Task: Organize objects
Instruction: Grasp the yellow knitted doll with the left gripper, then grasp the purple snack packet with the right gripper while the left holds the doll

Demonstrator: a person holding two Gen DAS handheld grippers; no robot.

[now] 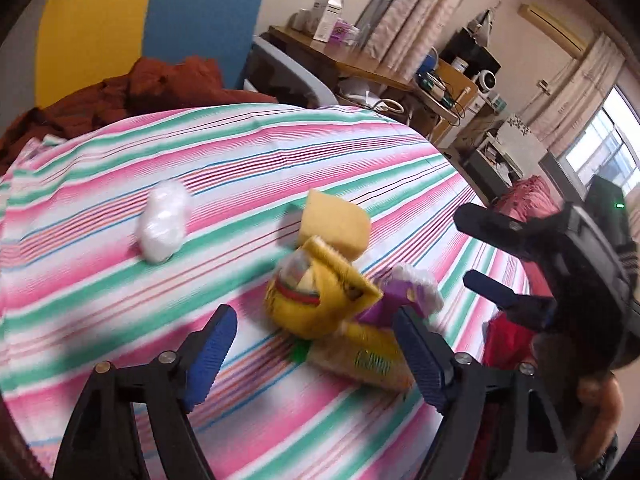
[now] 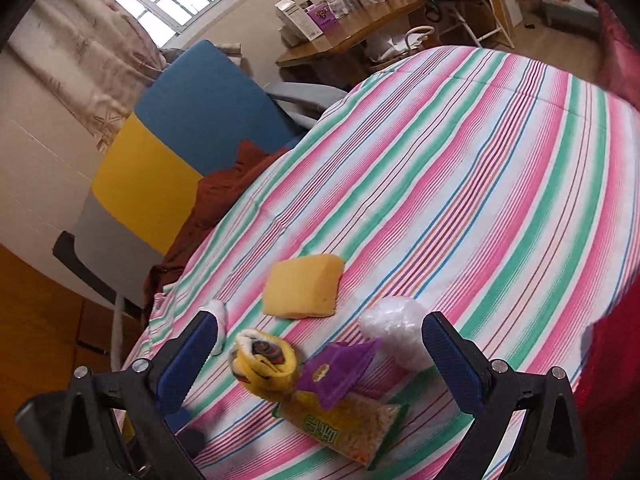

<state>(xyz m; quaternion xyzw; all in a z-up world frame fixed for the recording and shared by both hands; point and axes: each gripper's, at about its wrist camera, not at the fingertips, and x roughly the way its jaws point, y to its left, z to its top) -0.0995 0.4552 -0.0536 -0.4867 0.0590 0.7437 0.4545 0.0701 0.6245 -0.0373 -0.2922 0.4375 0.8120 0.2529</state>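
A small pile lies on the striped cloth (image 1: 280,152): a yellow rolled sock (image 1: 316,300), a purple cloth (image 1: 394,300), a clear snack packet (image 1: 368,360) and a yellow sponge (image 1: 336,224) behind them. A white crumpled plastic wad (image 1: 164,224) lies apart to the left. My left gripper (image 1: 316,352) is open just before the pile. My right gripper (image 1: 476,252) shows open at the right. In the right wrist view the open right gripper (image 2: 320,364) hovers over the sock (image 2: 264,364), purple cloth (image 2: 340,372), packet (image 2: 344,428), sponge (image 2: 304,292) and wad (image 2: 396,328).
A rust-red blanket (image 1: 132,92) is bunched at the far edge of the cloth. A blue and yellow panel (image 2: 172,128) stands behind it. A wooden desk (image 1: 348,64) with boxes stands beyond. A red fabric (image 2: 612,360) lies at the right edge.
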